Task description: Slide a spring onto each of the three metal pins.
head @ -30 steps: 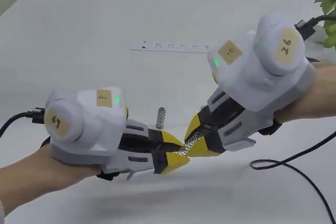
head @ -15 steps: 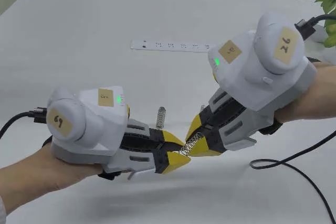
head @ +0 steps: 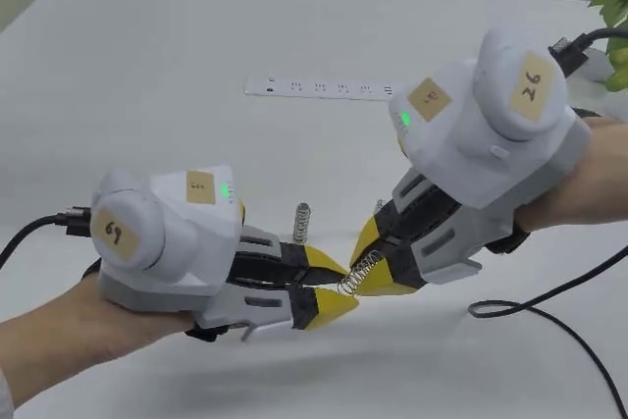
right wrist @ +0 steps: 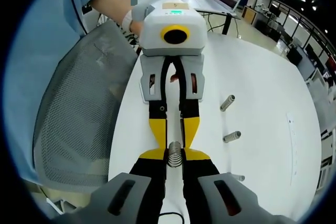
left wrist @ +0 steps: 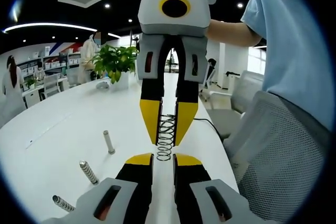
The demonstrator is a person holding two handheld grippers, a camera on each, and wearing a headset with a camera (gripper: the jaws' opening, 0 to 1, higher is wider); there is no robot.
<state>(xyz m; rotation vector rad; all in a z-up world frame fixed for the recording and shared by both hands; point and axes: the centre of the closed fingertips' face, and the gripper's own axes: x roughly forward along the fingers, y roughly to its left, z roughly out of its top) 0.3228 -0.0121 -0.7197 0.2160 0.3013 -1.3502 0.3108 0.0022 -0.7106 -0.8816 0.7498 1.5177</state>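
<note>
Spring (left wrist: 166, 129) in right claw (left wrist: 167, 142), w/ bare pin (left wrist: 108, 141) in left gripper view.

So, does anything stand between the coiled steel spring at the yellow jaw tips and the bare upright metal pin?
Nothing visible: in the left gripper view, only white tabletop lies between the coiled steel spring and the bare upright metal pin.
</note>
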